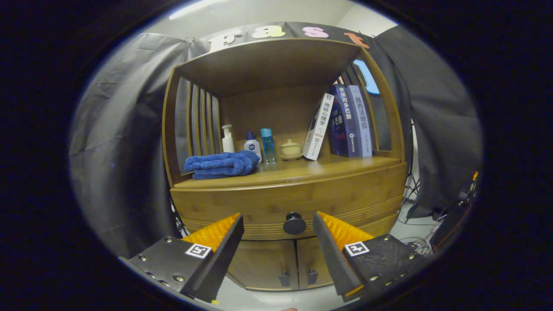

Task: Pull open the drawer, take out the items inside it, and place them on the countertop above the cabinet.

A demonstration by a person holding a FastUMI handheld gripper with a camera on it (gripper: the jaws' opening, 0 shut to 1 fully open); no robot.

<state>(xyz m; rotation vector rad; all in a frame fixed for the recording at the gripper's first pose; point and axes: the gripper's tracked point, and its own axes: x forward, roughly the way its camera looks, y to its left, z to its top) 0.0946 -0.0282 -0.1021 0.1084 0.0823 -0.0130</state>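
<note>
A wooden cabinet stands ahead of me with a closed drawer [285,205] under its countertop [302,170]. The drawer's round dark knob [294,223] sits between my fingertips, a little beyond them. My gripper [278,218] is open, its fingers spread to either side of the knob and touching nothing. What lies inside the drawer is hidden.
On the countertop lie a folded blue towel [221,165], a white pump bottle [227,139], a small white bottle [252,144], a blue bottle [268,144], a lidded cup [290,149] and leaning books [345,123]. Two lower cabinet doors [281,263] are closed. Cables [417,244] lie on the floor at right.
</note>
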